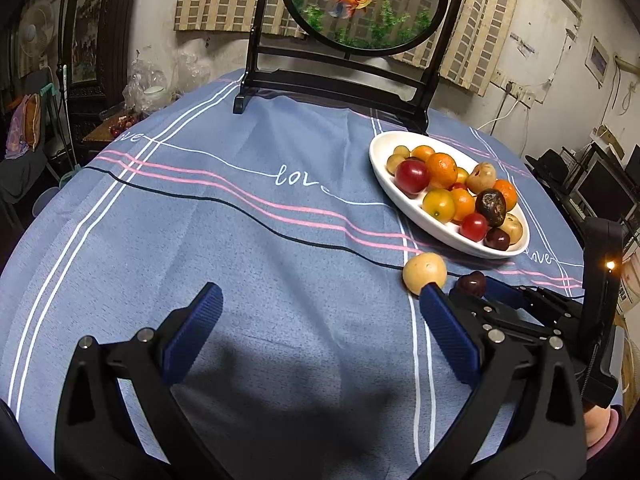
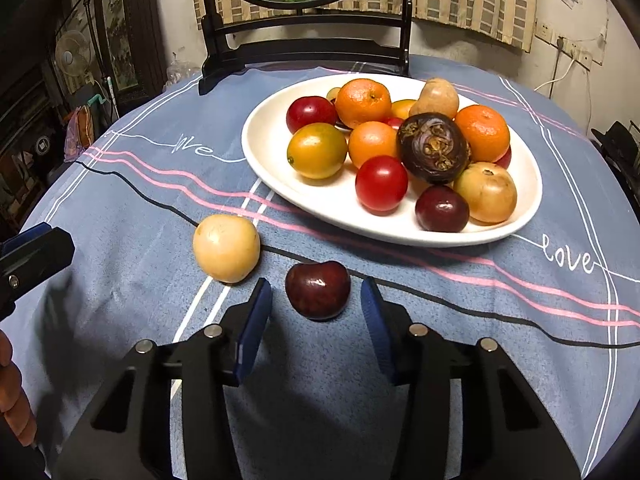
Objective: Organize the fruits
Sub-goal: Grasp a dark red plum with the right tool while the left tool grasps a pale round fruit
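Observation:
A dark red cherry [image 2: 318,296] lies on the blue tablecloth in front of the white oval plate [image 2: 260,168]. My right gripper [image 2: 315,291] is open around it, one blue pad on each side with a small gap to the fruit. A pale yellow round fruit [image 2: 226,248] rests just left of the cherry. The plate holds several fruits: oranges, red and dark plums, a wrinkled passion fruit [image 2: 434,148]. In the left wrist view my left gripper [image 1: 320,296] stands wide open over bare cloth, its right finger beside the pale fruit [image 1: 424,272] and next to the right gripper [image 1: 476,290].
A black wooden stand with a round goldfish picture [image 1: 340,80] rises at the table's back edge, right behind the plate [image 1: 382,172]. The left gripper's fingertip [image 2: 36,256] shows at the left of the right wrist view, with a person's hand [image 2: 12,384] below it.

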Demonstrator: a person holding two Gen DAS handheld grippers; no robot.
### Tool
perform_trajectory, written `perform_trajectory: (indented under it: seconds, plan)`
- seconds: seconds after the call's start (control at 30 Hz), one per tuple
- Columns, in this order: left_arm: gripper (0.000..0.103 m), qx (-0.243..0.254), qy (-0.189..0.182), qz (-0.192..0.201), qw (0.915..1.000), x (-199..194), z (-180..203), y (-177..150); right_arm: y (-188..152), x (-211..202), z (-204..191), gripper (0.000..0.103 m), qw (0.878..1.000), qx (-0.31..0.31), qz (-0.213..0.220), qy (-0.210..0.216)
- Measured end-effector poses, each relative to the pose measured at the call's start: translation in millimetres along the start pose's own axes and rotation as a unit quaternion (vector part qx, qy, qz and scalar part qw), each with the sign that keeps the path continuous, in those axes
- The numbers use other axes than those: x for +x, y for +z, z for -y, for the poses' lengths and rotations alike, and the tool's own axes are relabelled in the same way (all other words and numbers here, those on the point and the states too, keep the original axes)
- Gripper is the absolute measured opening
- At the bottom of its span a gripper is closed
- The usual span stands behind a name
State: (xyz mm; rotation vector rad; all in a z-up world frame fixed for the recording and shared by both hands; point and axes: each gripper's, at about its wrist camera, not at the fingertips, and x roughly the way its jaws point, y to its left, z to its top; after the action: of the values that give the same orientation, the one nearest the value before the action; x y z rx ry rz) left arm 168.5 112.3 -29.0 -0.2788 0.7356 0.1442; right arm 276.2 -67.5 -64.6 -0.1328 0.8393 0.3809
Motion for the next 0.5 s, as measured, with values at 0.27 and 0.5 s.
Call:
perform_trajectory:
  seconds: [0.27,0.5]
  plan:
    - [0.1,0.005,0.009,0.001,0.9999,2.0,0.4,-0.1,1.3,1.3,-0.5,0.04,1.0,-0.002,0.001,-0.002]
    - [0.1,0.012,0.024,-0.001,0.9996,7.4,1.4,-1.7,-4.1,-11.6,6.3,0.033,1.0,0.009,0.017,0.014]
